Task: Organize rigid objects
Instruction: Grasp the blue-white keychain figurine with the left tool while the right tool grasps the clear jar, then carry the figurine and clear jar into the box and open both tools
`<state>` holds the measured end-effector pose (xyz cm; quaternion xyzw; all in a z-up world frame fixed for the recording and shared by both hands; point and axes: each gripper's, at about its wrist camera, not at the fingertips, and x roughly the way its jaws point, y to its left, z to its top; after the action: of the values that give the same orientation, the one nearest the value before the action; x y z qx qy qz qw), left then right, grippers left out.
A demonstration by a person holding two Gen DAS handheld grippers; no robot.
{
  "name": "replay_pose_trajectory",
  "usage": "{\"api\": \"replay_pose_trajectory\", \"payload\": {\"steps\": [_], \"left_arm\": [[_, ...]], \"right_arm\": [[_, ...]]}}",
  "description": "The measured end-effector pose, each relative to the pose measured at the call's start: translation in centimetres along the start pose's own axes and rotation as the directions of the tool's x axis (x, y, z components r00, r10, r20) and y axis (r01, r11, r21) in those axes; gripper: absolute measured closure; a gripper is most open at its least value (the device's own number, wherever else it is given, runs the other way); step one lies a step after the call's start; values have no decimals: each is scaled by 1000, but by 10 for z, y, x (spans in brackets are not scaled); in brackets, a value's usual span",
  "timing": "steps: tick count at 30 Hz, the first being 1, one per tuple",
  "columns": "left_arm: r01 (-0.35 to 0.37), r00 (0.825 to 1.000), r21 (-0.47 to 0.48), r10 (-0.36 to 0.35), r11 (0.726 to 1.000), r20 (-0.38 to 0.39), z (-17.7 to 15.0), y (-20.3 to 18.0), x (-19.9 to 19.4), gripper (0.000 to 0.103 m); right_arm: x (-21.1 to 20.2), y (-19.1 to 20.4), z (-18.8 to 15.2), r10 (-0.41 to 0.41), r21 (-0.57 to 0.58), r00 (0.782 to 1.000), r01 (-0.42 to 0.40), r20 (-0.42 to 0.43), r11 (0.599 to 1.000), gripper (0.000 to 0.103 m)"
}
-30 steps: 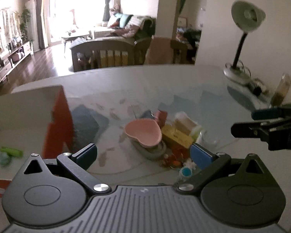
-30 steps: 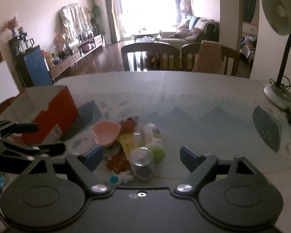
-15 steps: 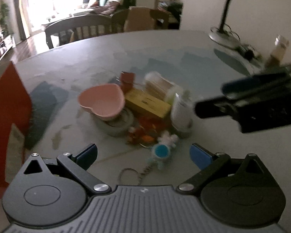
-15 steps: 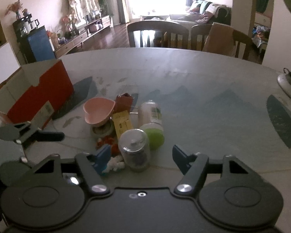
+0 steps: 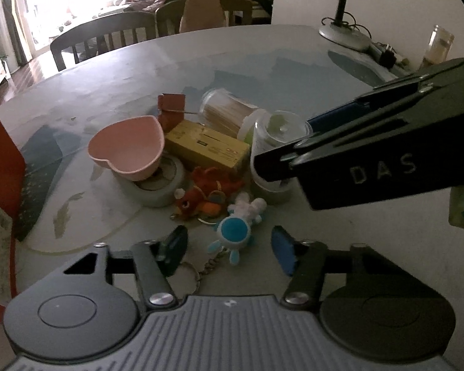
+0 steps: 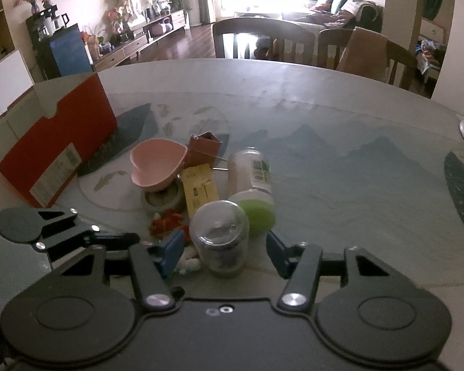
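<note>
My left tongs (image 5: 229, 252) have just been closing around the blue keychain toy (image 5: 233, 235), pads not touching; right tongs (image 6: 221, 250) closing around the clear jar (image 6: 219, 241) on the table (image 6: 340, 160), gaps showing

On the counter (image 6: 324, 117) a heart-shaped bowl (image 6: 157, 164) sits on a tape roll (image 6: 164, 199), with a flat carton (image 6: 199, 187) just to its right. Right of the carton a bottle (image 6: 250, 179) lies on its side, and a jar (image 6: 221, 238) stands upright before it. A box (image 6: 52, 142) stands well to the left.
</note>
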<state>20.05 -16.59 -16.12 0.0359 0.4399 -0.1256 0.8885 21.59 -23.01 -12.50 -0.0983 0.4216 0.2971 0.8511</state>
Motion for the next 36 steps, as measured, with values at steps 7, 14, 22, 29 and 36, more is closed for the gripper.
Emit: {"api": "replay_pose_trajectory", "payload": {"steps": [7, 14, 22, 29, 36], "left_arm": [[8, 1000, -2, -8, 1000, 0, 2, -1, 2, 66], [16, 1000, -21, -16, 1000, 12, 5, 1, 2, 74], [15, 1000, -41, -15, 999, 6, 7, 3, 1, 76], [39, 999, -95, -37, 995, 21, 5, 13, -17, 76], [61, 997, -145, -53, 988, 54, 7, 28, -44, 76]], "right_arm": [[5, 4, 1, -11, -11, 1000, 11, -5, 1000, 60], [3, 4, 1, -26, -9, 1000, 26, 0, 1000, 63], [-16, 0, -1, -33, 45, 999, 32, 21, 998, 63], [-41, -5, -9, -33, 99, 999, 30, 22, 995, 63], [-62, 2, -15, -22, 125, 1000, 20, 18, 992, 63]]}}
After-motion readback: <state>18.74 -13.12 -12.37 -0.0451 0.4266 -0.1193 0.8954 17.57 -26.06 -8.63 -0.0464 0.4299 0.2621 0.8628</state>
